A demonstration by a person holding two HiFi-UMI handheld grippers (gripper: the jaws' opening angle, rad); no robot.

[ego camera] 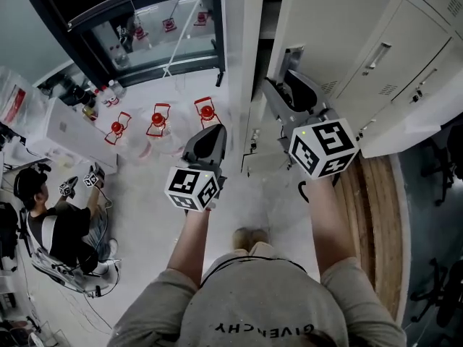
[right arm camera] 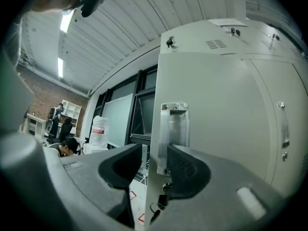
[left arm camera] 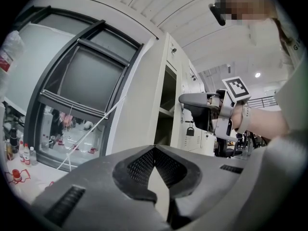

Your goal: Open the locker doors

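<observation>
Locker door (right arm camera: 216, 129) looks like light, stiff sheet metal, its edge sitting between the wide-open right tongs (right arm camera: 155, 152), so I'd grab the handle (right arm camera: 174, 129) there; left tongs (left arm camera: 154, 149) closed, empty.

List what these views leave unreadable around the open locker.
Left gripper view: inside of the open locker, too dark to tell its contents.
Left gripper view: padlock, too small to tell if locked.
Right gripper view: lower part of the door handle, covered by a jaw of the right gripper.
</observation>
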